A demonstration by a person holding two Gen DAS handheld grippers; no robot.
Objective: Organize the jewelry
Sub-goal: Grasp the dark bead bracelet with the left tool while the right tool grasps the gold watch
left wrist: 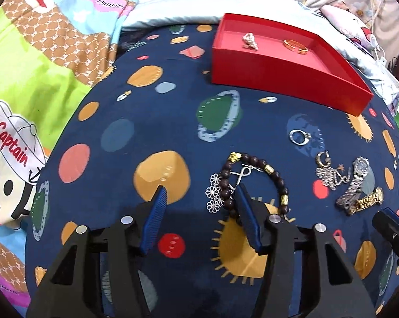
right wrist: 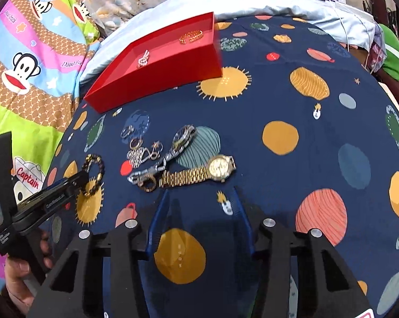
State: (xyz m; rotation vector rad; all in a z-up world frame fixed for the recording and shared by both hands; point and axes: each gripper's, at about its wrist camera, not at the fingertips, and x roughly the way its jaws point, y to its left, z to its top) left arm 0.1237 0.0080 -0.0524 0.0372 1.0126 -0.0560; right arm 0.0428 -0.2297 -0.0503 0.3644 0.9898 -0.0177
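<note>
A: Where are the left tongs point(left wrist: 199, 193)?

B: Low over the navy planet-print bedsheet point(left wrist: 151, 111), jaws apart and gripping nothing. Their right finger point(left wrist: 246, 212) lies across the dark beaded bracelet point(left wrist: 252, 182), with a silver flower chain point(left wrist: 215, 193) just beside it on the inner side.

A: And the right tongs point(right wrist: 199, 193)?

B: Also released, nothing between the jaws. The gold watch point(right wrist: 199, 173) lies just ahead of their tips, and the silver watch point(right wrist: 170, 153) slightly beyond it, to the left.

A: Other pieces?

B: A silver ring point(left wrist: 300, 136) and a tangle of small chains point(left wrist: 329, 175) lie ahead and right of the left tongs. Farther ahead sits the red tray point(left wrist: 287, 74), holding a silver piece point(left wrist: 250, 41) and a gold bangle point(left wrist: 295, 46).

A: Anyone visible?

B: A hand point(right wrist: 21, 273) gripping the left tool's handle.
</note>
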